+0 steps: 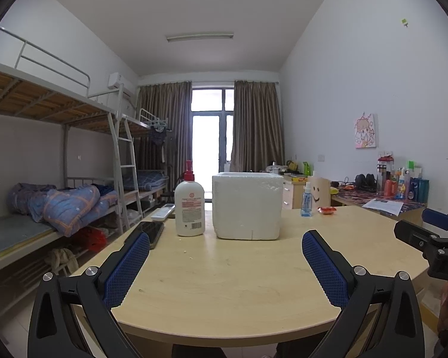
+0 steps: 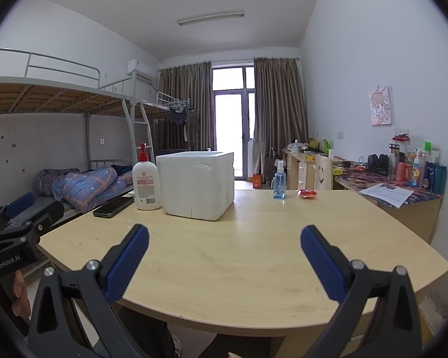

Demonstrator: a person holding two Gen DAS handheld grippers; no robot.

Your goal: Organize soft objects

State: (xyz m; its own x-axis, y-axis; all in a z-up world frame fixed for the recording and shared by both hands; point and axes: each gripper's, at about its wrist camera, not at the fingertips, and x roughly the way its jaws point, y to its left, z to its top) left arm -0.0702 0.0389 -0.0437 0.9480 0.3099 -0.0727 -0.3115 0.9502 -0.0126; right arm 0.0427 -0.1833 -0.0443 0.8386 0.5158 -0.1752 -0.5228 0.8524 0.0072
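Observation:
A white foam box stands open-topped at the far middle of the wooden table. Left of it is a white lotion bottle with a red pump. A small blue spray bottle and a small red packet lie to the box's right. My left gripper hangs open over the table's near edge, nothing between its blue pads. My right gripper is open likewise, empty. Each gripper shows at the other view's edge.
A black phone and a white remote lie at the table's left. Bunk beds with a blue quilt line the left wall. A cluttered desk with bottles and paper stands at the right. A hand holds the left gripper.

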